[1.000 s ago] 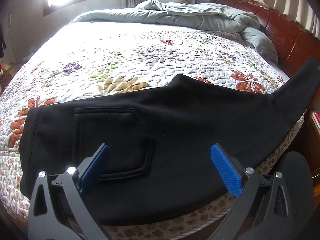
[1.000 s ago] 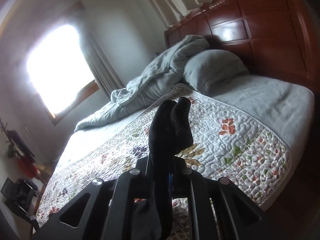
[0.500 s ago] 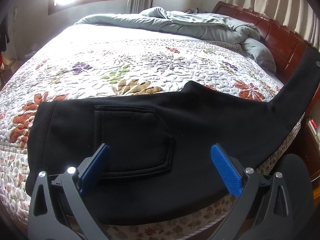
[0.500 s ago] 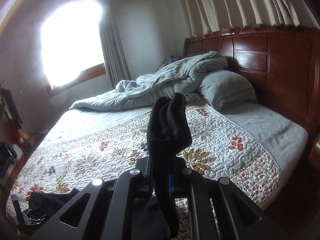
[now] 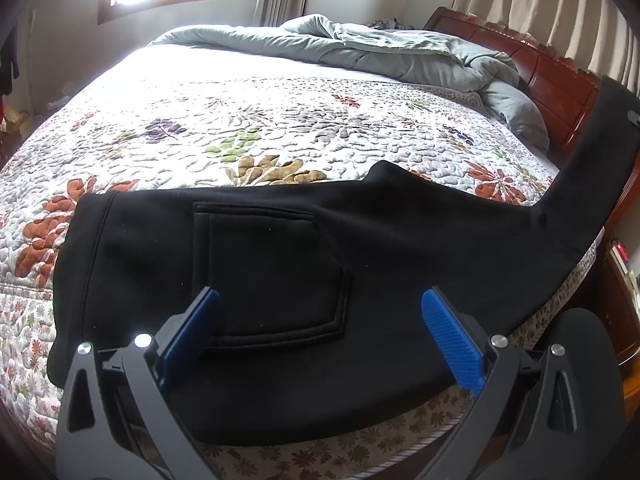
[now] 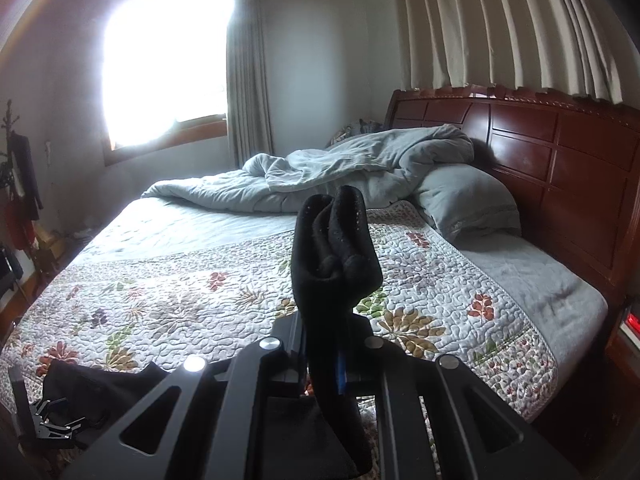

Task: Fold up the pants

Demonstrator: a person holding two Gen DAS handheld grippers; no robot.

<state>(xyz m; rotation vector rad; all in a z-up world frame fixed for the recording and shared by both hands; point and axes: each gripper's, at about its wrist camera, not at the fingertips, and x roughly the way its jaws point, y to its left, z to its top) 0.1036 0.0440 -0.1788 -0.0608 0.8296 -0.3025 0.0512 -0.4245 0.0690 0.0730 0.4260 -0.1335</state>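
Black pants lie across the near edge of the bed on the floral quilt, waistband to the left, back pocket facing up. My left gripper is open and empty, hovering above the seat of the pants. The leg end rises off the bed at the right. My right gripper is shut on that leg end, held up above the bed's near right side. The rest of the pants shows at the lower left of the right wrist view.
A rumpled grey duvet and a grey pillow lie at the head of the bed. A dark wooden headboard stands to the right. A window is at the far wall. A nightstand stands at the right edge.
My right gripper has swung the held leg end upward and leftward over the bed. The left wrist view has shifted so the pants sit further right and closer.
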